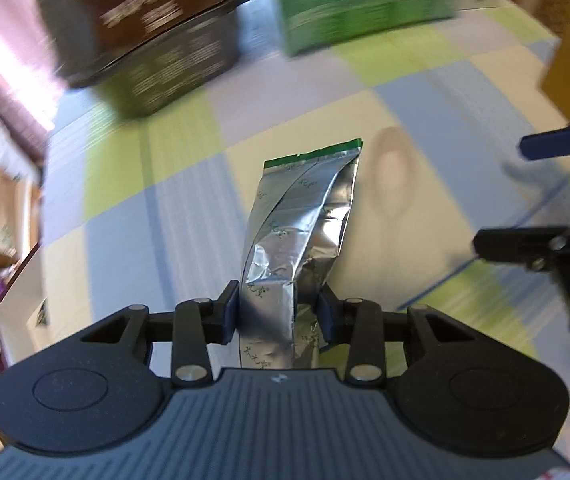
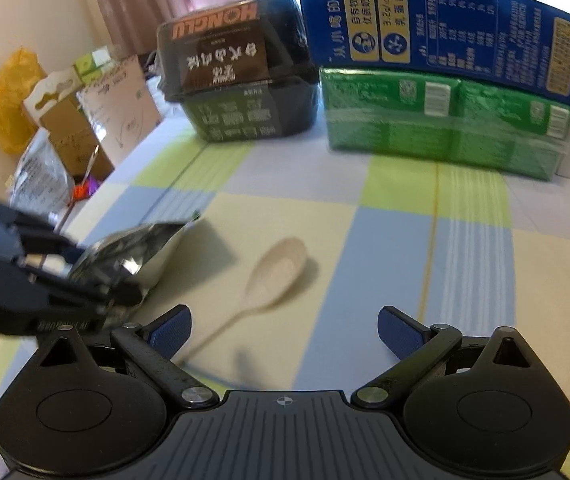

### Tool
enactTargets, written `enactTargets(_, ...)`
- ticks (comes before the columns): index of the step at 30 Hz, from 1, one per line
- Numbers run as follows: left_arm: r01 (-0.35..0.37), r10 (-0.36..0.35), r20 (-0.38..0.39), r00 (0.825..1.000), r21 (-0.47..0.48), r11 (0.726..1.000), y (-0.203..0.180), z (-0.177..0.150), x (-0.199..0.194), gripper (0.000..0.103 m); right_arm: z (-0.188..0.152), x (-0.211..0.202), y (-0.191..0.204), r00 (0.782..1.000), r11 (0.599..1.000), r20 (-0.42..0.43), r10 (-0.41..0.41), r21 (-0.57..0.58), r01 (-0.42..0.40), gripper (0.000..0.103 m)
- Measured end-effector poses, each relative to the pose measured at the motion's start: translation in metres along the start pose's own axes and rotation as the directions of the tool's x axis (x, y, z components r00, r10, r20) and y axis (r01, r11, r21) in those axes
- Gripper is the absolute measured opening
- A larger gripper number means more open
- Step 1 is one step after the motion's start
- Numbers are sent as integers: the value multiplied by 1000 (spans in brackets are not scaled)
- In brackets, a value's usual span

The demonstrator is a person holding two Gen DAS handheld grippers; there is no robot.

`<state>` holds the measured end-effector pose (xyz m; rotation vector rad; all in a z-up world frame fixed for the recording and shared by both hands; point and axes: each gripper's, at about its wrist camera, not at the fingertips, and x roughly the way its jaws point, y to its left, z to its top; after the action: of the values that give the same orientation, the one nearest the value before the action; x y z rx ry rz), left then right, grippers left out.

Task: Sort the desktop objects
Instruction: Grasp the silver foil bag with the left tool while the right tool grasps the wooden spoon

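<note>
while the left gripper [image 1: 279, 312] pinches the foil pouch [image 1: 301, 216] low over the cloth [image 1: 189, 216], keep the squeeze light so it doesn't crumple. the right gripper [image 2: 285, 332], jaws spread, should straddle the spoon [image 2: 273, 268] handle before closing.

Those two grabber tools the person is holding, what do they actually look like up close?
Both are alike. The left gripper and the right gripper each have a ribbed grey-blue body, two round black discs at the sides, and black linkage arms joined by silver rivets. The fingers carry dark blue textured pads. A small crosshair mark sits on the middle of each body. No cables or sleeves show.
</note>
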<state>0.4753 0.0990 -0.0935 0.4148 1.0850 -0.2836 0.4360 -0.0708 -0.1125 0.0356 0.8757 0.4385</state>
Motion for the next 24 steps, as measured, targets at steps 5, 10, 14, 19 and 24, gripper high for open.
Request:
enactTargets(5,-13,14,14,1000,-97,995,21,-11,-1,34,8,24,4,1000,999,16,-16,45,15,96)
enactTargets(10,-2,6,36,999,-138,990,30,-15,-2,35,8,45,17,1000,999,10,-29,16,29,84)
enactTargets(14,2,5,47,999,-134,991,29,-19,-4,36,2,55,28,998,998,20,-57,-32,58,78)
enactTargets(19,20,-12,58,998,-146,989,32,-23,-1,40,-7,57,39,994,981,54,-100,-163,108,52)
enactTargets(24,18,-12,46,999,-120,993,30,-27,4,44,-12,47,30,995,979,57,-88,-179,97,12)
